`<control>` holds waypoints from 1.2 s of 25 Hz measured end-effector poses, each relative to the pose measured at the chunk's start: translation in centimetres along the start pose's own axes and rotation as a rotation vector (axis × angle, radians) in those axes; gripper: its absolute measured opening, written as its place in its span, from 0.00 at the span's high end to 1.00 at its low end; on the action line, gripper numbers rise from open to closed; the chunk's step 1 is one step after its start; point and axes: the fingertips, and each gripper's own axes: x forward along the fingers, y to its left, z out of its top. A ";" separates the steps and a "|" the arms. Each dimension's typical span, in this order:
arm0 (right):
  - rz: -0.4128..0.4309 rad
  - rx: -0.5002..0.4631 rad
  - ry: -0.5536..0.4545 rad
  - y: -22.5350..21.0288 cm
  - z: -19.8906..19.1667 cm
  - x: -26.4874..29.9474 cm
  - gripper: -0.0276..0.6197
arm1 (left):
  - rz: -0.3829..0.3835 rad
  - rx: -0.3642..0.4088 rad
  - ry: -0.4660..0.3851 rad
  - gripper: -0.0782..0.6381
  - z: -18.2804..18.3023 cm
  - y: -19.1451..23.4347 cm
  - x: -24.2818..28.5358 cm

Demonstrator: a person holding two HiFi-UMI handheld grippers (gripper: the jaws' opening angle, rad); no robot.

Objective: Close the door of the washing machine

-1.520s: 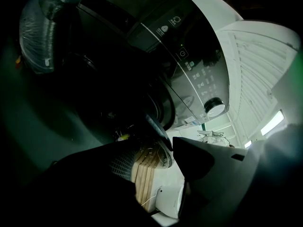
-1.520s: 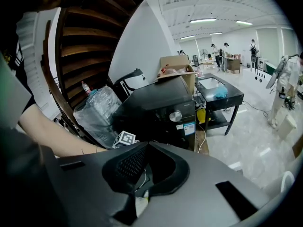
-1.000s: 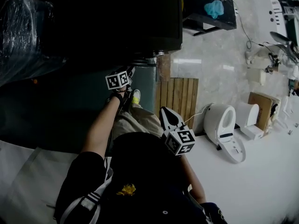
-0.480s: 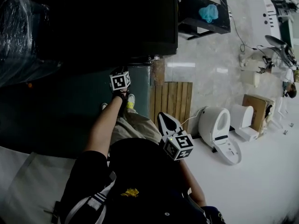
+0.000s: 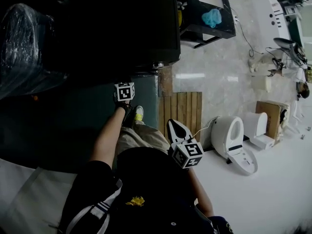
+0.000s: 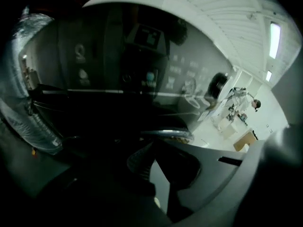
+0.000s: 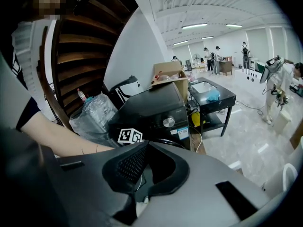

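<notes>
The black washing machine (image 5: 122, 23) stands at the top of the head view; its knob and label show in the right gripper view (image 7: 161, 112). My left gripper (image 6: 151, 148) is low against its dark front, jaws shut with nothing between them, just below the door's chrome rim (image 6: 165, 135). Its marker cube (image 5: 124, 91) shows in the head view. Whether the door is open or shut I cannot tell. My right gripper (image 5: 174, 126) hangs by my knee, well back from the machine, jaws shut and empty (image 7: 146, 145).
A wooden pallet (image 5: 181, 112) lies on the floor right of the machine. White toilets (image 5: 233, 135) and a cardboard box (image 5: 270, 113) stand further right. A black table with a blue cloth (image 5: 210, 17) is behind. A plastic-wrapped bundle (image 5: 24, 38) sits left.
The left gripper's cube has rolled and shifted slightly down the picture at the machine's front. The right gripper has stayed where it was.
</notes>
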 end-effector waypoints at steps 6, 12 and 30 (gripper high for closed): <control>0.064 -0.030 -0.055 1.2 2.6 1.4 0.92 | -0.019 0.035 -0.144 0.87 1.0 1.9 -10.2; 0.151 -0.133 -0.089 4.6 5.4 3.7 0.92 | 0.011 0.076 -0.317 0.87 2.9 2.6 -23.2; 0.196 -0.306 -0.313 18.1 13.3 -0.3 0.92 | -0.029 0.270 -0.634 0.87 14.5 2.2 -45.3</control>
